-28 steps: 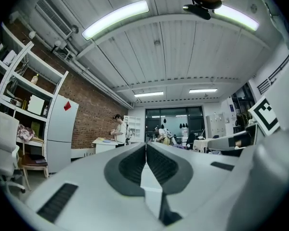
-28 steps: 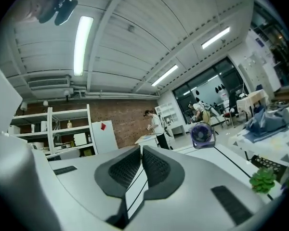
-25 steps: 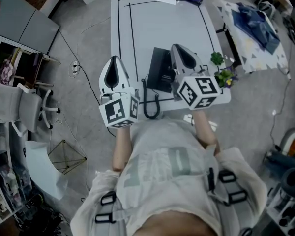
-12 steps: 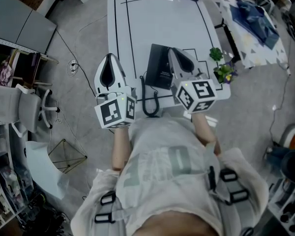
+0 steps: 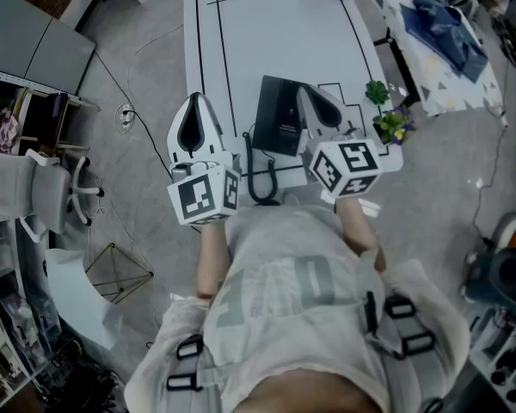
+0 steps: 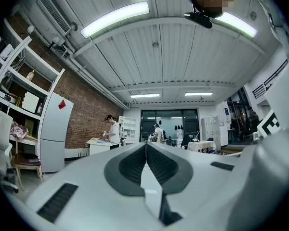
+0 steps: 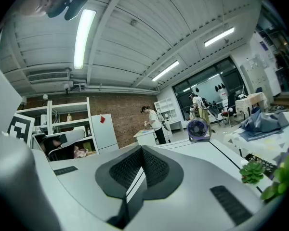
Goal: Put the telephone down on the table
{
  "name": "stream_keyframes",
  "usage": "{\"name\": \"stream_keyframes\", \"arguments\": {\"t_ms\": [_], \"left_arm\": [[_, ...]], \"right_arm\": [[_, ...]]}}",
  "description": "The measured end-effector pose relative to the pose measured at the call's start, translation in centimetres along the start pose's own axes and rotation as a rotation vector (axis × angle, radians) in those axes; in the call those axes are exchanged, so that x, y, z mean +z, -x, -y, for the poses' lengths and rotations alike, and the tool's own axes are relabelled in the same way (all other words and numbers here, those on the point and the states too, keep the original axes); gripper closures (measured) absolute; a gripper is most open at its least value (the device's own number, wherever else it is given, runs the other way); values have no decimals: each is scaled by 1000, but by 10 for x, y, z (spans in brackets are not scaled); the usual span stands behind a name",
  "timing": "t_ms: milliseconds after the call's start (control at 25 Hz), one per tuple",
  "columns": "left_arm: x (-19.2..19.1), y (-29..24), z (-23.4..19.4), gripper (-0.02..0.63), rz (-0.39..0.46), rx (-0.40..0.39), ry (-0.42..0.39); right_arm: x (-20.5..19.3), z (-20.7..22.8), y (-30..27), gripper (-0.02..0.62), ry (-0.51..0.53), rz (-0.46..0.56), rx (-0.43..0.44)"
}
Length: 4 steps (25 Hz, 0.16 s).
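The telephone (image 5: 279,127) lay flat on the bench (image 5: 275,33), near its front edge — the task looked done. The left claw (image 5: 194,114) and right claw (image 5: 316,101) were both pressed together, empty — only backing away seemed left.

**Head view.** Dim, with a grey-blue cast and low contrast. Light is even and comes from overhead; shadows are faint and soft. The white table (image 5: 275,41), upper centre, is the brightest area and shows no glare. The frame corners darken, and straight lines bow toward the edges.

**Left gripper view.** Strong fisheye with black corners. The ceiling light strip (image 6: 114,17), upper left, is blown out to white. The left gripper (image 6: 145,146), lower centre, is soft and out of focus; the far room is sharper.

**Right gripper view.** Same fisheye and black corners. The fluorescent tube (image 7: 81,35), upper left, is overexposed. The right gripper (image 7: 141,149) is blurred in the foreground. The plant (image 7: 253,171), at the right edge, is smeared.
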State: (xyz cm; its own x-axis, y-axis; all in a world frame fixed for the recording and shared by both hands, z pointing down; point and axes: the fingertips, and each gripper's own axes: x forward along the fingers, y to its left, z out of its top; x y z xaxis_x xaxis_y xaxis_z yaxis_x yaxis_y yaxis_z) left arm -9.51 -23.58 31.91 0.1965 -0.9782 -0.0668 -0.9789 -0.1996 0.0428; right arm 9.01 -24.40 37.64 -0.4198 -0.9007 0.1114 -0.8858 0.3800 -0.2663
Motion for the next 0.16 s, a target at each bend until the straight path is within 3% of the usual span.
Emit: {"name": "stream_keyframes", "arguments": {"t_ms": [160], "left_arm": [[-3, -2, -1, 597, -9, -4, -3]], "right_arm": [[-3, 3, -1, 588, -4, -3, -8]]}}
